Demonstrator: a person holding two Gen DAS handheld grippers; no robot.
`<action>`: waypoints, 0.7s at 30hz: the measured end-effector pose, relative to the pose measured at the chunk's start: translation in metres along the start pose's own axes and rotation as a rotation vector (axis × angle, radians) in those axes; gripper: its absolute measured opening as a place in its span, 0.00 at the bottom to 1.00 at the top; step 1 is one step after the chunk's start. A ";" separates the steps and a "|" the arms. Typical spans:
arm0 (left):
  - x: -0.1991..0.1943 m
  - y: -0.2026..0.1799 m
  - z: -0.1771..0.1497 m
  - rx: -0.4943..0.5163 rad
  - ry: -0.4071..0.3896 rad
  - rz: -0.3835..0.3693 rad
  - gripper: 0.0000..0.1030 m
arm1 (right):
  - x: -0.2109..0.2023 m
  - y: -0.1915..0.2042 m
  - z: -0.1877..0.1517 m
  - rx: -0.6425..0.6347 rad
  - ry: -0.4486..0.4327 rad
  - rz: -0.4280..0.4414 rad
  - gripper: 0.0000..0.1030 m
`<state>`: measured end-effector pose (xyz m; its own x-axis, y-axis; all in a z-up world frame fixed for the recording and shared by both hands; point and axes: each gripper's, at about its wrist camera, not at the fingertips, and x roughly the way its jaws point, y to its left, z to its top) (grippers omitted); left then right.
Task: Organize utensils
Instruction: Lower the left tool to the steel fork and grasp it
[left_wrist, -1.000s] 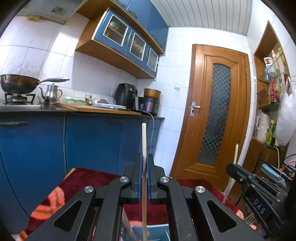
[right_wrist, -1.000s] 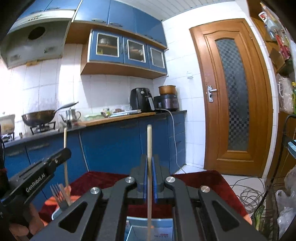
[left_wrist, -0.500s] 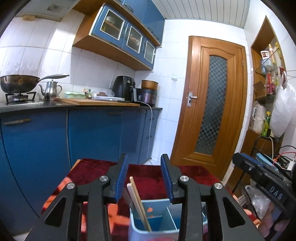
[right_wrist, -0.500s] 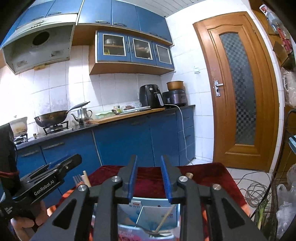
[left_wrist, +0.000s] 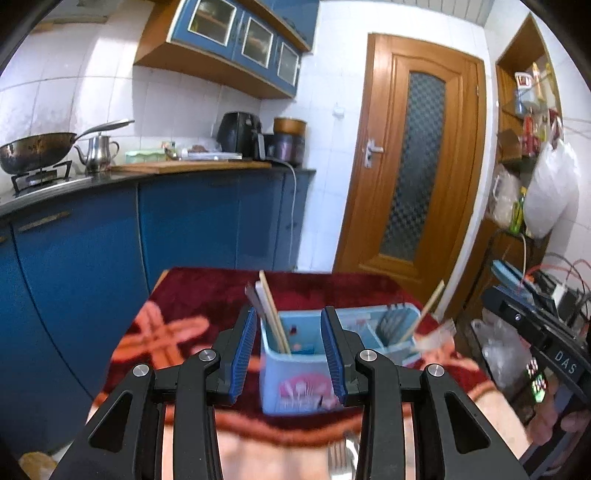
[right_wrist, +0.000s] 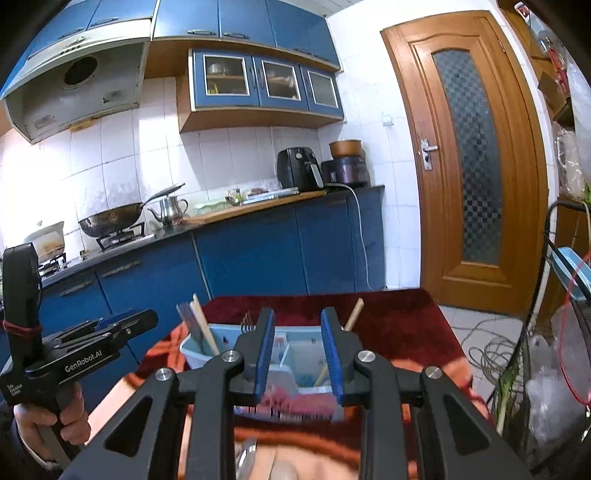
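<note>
- Wooden chopsticks, pale and thin, lean in the near-left compartment of the light blue plastic utensil caddy, which we see just ahead of our left gripper, framed between its blue pads.
- A second wooden chopstick leans out of the caddy's right-hand compartment, just beyond the right finger of our right gripper; metal forks stand in a middle compartment, tines up.
- Our left gripper's jaws have just been opening; they stand partly apart with nothing between the pads. The same holds for our right gripper: partly spread, gripping nothing.
- We judge the chopsticks light, stiff and smooth, so they can twist or slip in a pinch; the best hold is across the shaft near the upper third, pads square to it.
- The caddy looks light and could tip or slide on the soft cloth if a stick is pushed against its wall.
- Below our fingers, near the bottom edge, blurred metal cutlery lies on the dark red patterned tablecloth, likely the next pieces to sort; we cannot tell exactly what kind.
- Further out stand blue kitchen cabinets and a brown wooden door.
</note>
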<state>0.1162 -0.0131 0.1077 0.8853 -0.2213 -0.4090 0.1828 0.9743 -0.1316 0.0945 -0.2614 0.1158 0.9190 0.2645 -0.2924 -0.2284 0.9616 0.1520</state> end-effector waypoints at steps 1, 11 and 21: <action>-0.001 -0.001 -0.003 0.004 0.014 -0.001 0.36 | -0.004 0.000 -0.005 0.004 0.017 0.002 0.29; -0.003 -0.005 -0.041 -0.003 0.203 -0.019 0.36 | -0.016 -0.006 -0.049 0.020 0.180 -0.007 0.32; 0.003 -0.019 -0.081 0.003 0.365 -0.049 0.36 | -0.029 -0.021 -0.089 0.055 0.274 -0.006 0.40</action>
<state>0.0811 -0.0354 0.0362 0.6648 -0.2676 -0.6974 0.2227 0.9622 -0.1569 0.0440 -0.2827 0.0366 0.7977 0.2754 -0.5365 -0.1982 0.9599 0.1980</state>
